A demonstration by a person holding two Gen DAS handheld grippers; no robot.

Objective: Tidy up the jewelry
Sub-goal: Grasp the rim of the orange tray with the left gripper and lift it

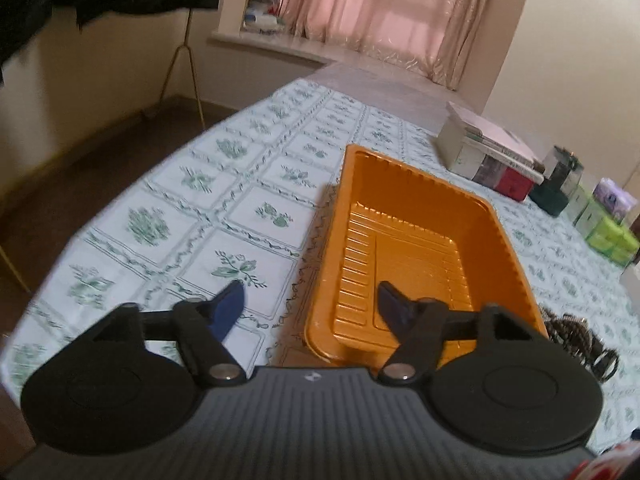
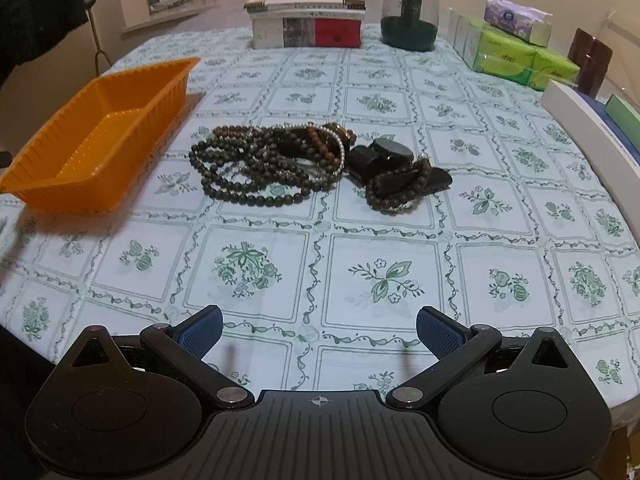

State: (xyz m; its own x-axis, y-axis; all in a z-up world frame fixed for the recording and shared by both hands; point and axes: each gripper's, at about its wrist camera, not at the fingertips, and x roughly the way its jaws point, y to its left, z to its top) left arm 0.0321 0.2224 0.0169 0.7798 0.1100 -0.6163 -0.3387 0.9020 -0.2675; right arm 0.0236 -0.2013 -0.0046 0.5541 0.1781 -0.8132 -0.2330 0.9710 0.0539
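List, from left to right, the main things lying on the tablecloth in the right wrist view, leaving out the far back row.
orange tray → pile of dark bead necklaces → black watch → white box at the table's right edge

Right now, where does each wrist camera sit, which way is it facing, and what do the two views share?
Left wrist: on the left gripper, angled down across the table toward the curtained window; jaws apart, nothing between them, one finger over the empty orange tray.
Right wrist: on the right gripper, angled down at the bead jewelry pile mid-table; jaws wide apart, empty.
Shared: the tray, the pile's edge, the stacked books, the dark glass jar and the tissue packs.
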